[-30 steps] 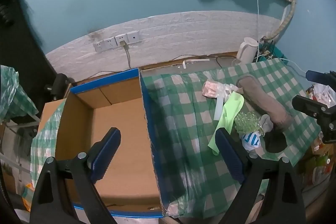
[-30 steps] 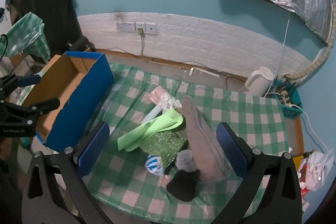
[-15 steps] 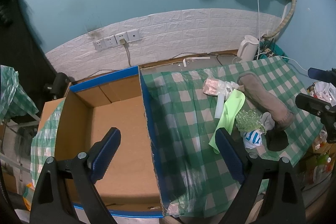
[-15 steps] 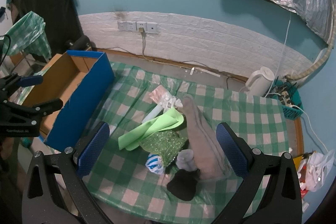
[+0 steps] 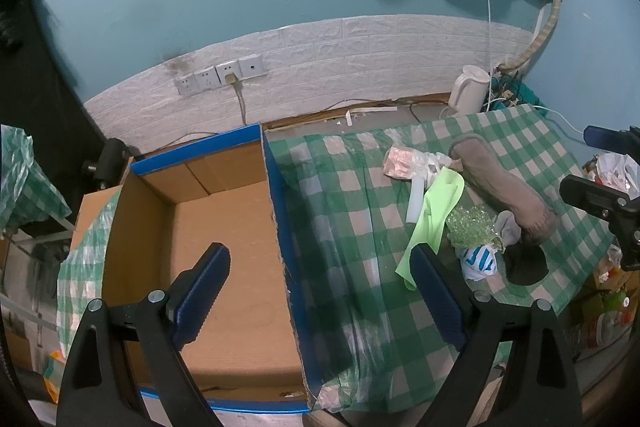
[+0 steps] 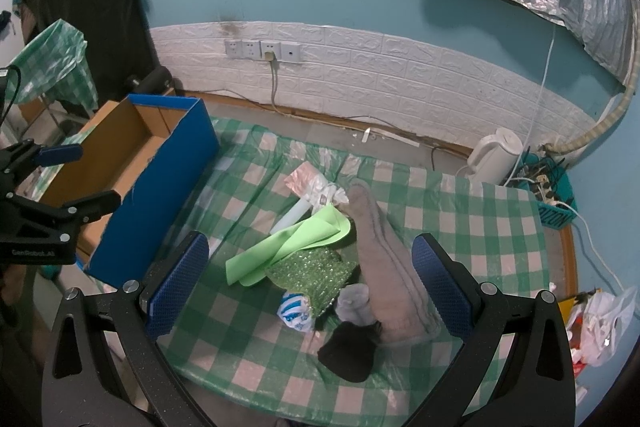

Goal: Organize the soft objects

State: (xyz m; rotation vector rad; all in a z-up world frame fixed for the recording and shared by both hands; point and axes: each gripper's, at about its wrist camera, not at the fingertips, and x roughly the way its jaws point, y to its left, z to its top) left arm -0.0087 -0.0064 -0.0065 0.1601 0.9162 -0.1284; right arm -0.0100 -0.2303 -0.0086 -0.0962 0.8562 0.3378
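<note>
cardboard box [image 5: 224, 227] with blue outer walls, open at the top, bare inside, parked at the left end of the green-and-white checked tablecloth [image 5: 344, 267], its right wall touching the cloth's edge. left gripper [image 5: 320, 283] held above that shared edge, spread wide apart and clamped on nothing, one blue-padded finger over the box floor, the other over the cloth beside the lime-green cloth [image 5: 434, 223]. right gripper [image 6: 310, 281] likewise spread wide and gripping nothing, hanging over the heap of soft things with the heap framed between its fingers.

heap bunched together mid-table, well apart from the box: lime-green cloth [image 6: 288, 245] folded and draped over a white tube [image 6: 290, 217]; green sequinned piece [image 6: 316, 273] just beneath it, touching; long grey-brown fuzzy item [image 6: 384, 259] stretched along the right side of the heap; small grey sock [image 6: 354, 303] against its near end; black soft item [image 6: 350, 349] nearest the table's front edge; blue-and-white printed bundle [image 6: 296, 313] just beside the sequinned piece; pinkish packet in crinkled clear plastic [image 6: 310, 185] at the far end.

white kettle [image 6: 496, 155] at the back right near the wall. white brick-pattern panel [image 6: 360, 63] along the teal wall, with a row of sockets [image 6: 262, 51].
</note>
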